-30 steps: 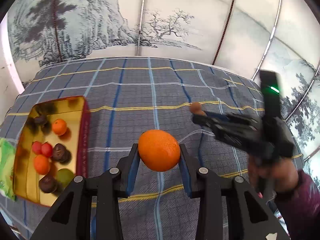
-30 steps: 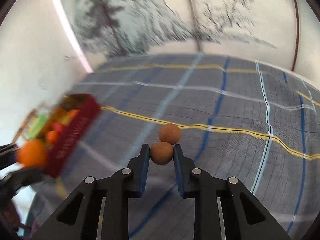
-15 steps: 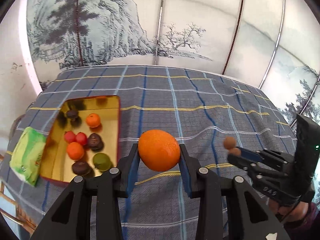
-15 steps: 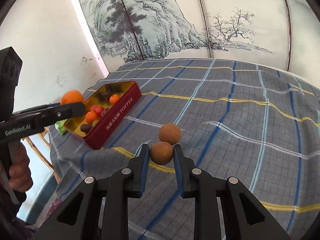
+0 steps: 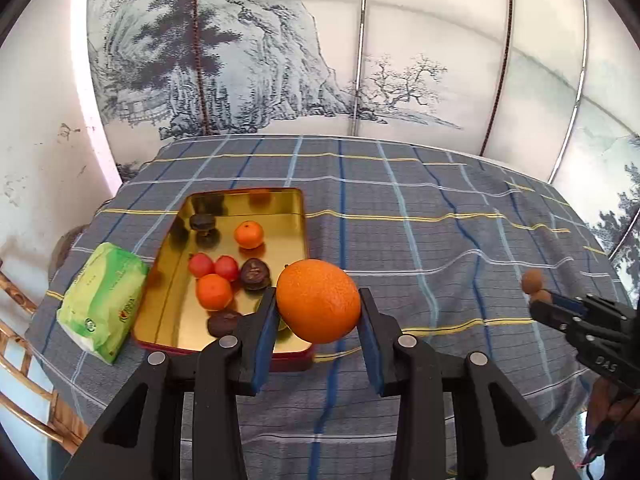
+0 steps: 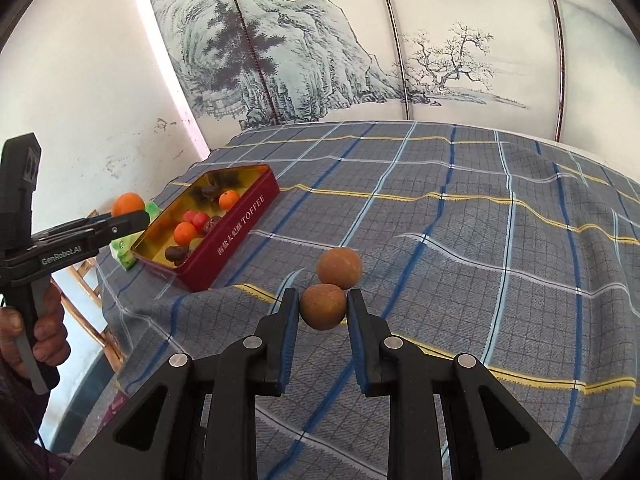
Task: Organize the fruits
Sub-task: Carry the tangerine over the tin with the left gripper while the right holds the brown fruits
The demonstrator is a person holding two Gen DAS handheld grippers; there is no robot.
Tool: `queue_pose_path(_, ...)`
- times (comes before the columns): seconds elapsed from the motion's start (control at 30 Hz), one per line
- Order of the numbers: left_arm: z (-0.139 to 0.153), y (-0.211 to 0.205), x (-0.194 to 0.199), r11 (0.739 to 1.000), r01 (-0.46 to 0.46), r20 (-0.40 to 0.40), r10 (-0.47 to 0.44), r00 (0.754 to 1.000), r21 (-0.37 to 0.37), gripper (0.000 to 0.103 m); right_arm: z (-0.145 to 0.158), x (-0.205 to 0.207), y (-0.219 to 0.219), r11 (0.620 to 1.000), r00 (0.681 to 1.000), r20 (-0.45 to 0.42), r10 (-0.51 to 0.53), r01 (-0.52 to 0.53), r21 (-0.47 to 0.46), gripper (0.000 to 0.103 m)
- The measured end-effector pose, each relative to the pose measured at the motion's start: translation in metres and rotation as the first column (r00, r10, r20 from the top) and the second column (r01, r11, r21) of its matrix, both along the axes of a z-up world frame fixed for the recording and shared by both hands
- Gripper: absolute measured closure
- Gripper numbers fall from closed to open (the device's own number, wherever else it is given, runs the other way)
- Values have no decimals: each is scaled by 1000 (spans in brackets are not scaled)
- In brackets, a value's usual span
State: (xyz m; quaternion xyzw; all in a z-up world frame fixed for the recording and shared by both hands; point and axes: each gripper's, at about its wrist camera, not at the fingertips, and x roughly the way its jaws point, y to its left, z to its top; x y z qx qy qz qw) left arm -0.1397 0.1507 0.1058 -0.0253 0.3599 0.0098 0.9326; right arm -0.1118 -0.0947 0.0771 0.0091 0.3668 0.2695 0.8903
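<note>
The orange sits pinched in the left gripper's jaws, up in the air by the tin of small fruits. The right gripper's jaws pinch a brown fruit, with another brown fruit touching it above the checked cloth.

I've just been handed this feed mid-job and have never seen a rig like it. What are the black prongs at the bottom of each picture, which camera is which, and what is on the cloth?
The prongs are hand-held two-finger grippers, one per hand, each with a camera looking along its fingers.

The left wrist view shows the left gripper clamped on a large orange.

The right wrist view shows the right gripper clamped on a small brown fruit, with a second brown fruit just beyond it.

On the checked tablecloth stands an open red toffee tin holding small orange, red and dark fruits. A green packet lies beside it.
</note>
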Motion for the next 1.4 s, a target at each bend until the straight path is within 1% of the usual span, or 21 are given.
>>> queue_pose_path(0.1,-4,5,-2,1000,-13,1,13,1000,25,69,1,-3,3,1000,1000,3,4,-4,-5,78)
queue_pose_path(0.37,-16,16,2,998,-39,-12,40,999,57,69,1,-7,8,1000,1000,3,9,-9,-15,78)
queue_pose_path(0.83,-40,33,15,995,-68,-56,72,996,76,69,-3,-6,4,1000,1000,-16,7,-7,-7,78)
queue_pose_path(0.97,-48,47,20,994,-93,-77,98,992,62,69,-4,-5,3,1000,1000,-18,7,-7,-7,78)
queue_pose_path(1.17,-52,77,31,986,-147,-81,154,985,79,69,-9,-3,3,1000,1000,-25,9,-9,-6,78)
queue_pose_path(1.23,-52,84,36,982,-158,-83,166,983,99,69,-11,-2,3,1000,1000,-29,8,-8,-4,78)
queue_pose_path(1.4,-54,88,47,981,-158,-90,168,982,110,69,-14,0,2,1000,999,-37,6,-6,-2,78)
